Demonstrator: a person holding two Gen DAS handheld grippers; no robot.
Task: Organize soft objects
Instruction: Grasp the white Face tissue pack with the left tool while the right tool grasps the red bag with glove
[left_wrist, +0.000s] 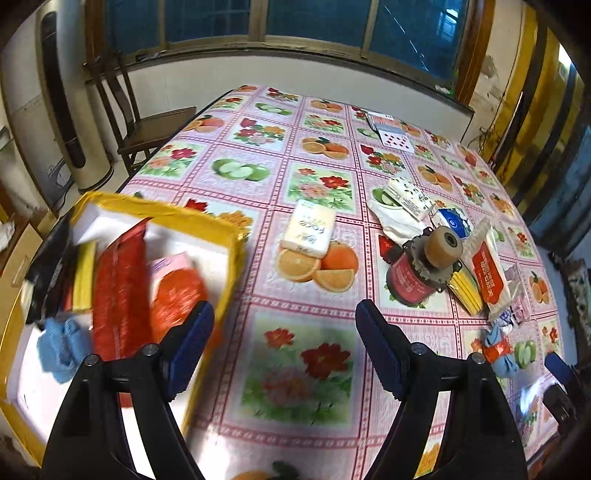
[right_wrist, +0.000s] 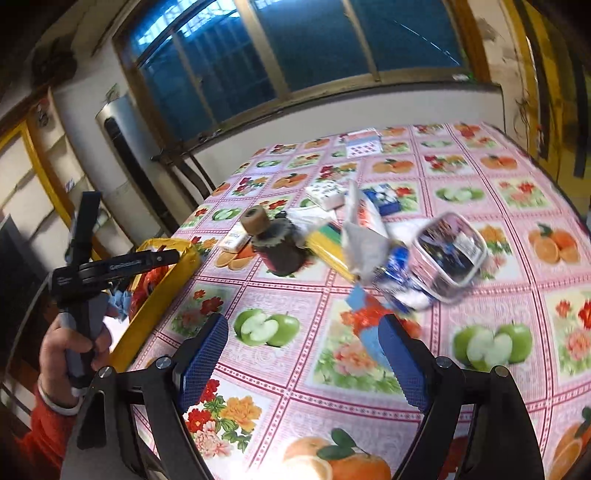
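Left gripper (left_wrist: 284, 325) hovers over the fruit-and-flower patterned pink tablecloth (left_wrist: 295, 177), jaws spread wide, nothing between them. Its left finger sits above the right edge of the yellow-rimmed box with white lining (left_wrist: 207, 216) at the table's left side. Inside the box: a long red packet (left_wrist: 118, 288), an orange-and-pink tissue pack (left_wrist: 177, 284), a yellow flat item (left_wrist: 85, 277) and a light blue soft cloth (left_wrist: 61, 347); all blurred.

On the table beyond the box lies a cream-yellow tissue pack (left_wrist: 309, 228), flat, apart from the rest. Further right is a cluster: dark red can with a toothed disc and a brown tape roll on top (left_wrist: 424, 266), white cloth (left_wrist: 397, 218), white printed carton (left_wrist: 408, 197), blue-white small pack (left_wrist: 452, 219), yellow strips (left_wrist: 466, 291), red-and-clear plastic wipes pack (left_wrist: 489, 269). A blue soft item with an orange-red band (left_wrist: 496, 350) lies at the near right end of the cluster. Playing cards (left_wrist: 391, 131) at the far side.

Right gripper (right_wrist: 303, 354) also has jaws spread, empty, low over the tablecloth. The same blue soft item with orange-red band (right_wrist: 369, 317) lies just ahead, near the right finger; contact cannot be told. Behind it a clear plastic container (right_wrist: 448, 254), tilted and blurred. A hand (right_wrist: 77, 347) in a red sleeve holds the left gripper's handle beside the box.
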